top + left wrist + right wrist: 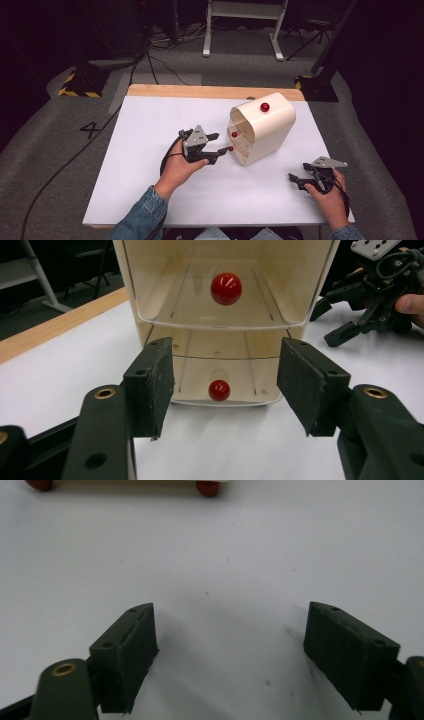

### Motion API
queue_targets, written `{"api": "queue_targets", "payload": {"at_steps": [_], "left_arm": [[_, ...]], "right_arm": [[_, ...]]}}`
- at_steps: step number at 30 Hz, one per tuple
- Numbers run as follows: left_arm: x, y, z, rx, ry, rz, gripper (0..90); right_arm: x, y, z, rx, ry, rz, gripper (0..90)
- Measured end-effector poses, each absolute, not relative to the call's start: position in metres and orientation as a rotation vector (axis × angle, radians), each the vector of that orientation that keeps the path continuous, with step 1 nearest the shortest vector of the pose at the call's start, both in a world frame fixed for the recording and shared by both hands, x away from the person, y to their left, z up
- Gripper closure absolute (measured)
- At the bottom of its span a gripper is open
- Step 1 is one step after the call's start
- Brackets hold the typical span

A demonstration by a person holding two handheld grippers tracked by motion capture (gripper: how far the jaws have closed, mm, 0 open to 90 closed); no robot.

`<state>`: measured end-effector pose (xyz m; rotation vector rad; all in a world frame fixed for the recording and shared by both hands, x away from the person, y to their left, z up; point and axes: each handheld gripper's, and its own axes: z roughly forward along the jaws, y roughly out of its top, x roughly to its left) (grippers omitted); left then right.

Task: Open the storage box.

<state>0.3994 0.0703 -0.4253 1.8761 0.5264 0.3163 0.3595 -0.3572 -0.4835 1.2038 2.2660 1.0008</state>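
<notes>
Cream drawer cabinet (262,127) stands right of centre on the white table (150,190), open face turned toward the left gripper (220,143). Rounded top carries a red ball knob (264,107). Two clear drawers visible in the left gripper view: upper drawer (220,295) with its red knob (226,288), lower drawer (220,375) with a smaller-looking red knob (219,390).

Left gripper (225,382): jaws spread wide, holding nothing. Lower knob sits centred in the gap, beyond the pads (159,385), not touching either. From the high view the near jaw tip is just beside that knob (230,148); contact cannot be told.

Right gripper (296,178): near the table's right front corner, well apart from the cabinet, jaws released and empty. Its own view looks across bare table (225,555); pads (137,642) wide apart, and two red feet (207,487) under the cabinet's base at the top edge.

Open table to the left and front of the cabinet. Wooden strip (200,91) along the far edge, close behind the cabinet.
</notes>
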Motion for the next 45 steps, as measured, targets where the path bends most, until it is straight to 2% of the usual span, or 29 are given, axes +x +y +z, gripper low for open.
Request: {"api": "queue_targets", "payload": {"at_steps": [16, 23, 27, 30, 40, 45], "left_arm": [[0.413, 0.054, -0.462, 1.905, 0.518, 0.251, 42.3], [0.418, 0.045, -0.47, 1.933, 0.54, 0.239, 49.1], [0.421, 0.044, -0.475, 1.937, 0.56, 0.232, 49.8], [0.422, 0.044, -0.476, 1.937, 0.564, 0.233, 53.1], [0.424, 0.042, -0.478, 1.921, 0.568, 0.217, 72.1], [0.424, 0.042, -0.478, 1.92, 0.564, 0.224, 73.6]], "right_arm": [[0.359, -0.357, -0.484, 1.203, 2.265, 1.001, 21.3], [0.359, -0.357, -0.484, 1.202, 2.265, 1.001, 21.3], [0.359, -0.357, -0.484, 1.202, 2.265, 1.001, 21.3], [0.359, -0.357, -0.484, 1.202, 2.265, 1.001, 21.3], [0.359, -0.357, -0.484, 1.202, 2.264, 1.001, 21.3], [0.359, -0.357, -0.484, 1.202, 2.264, 1.0, 21.3]]}}
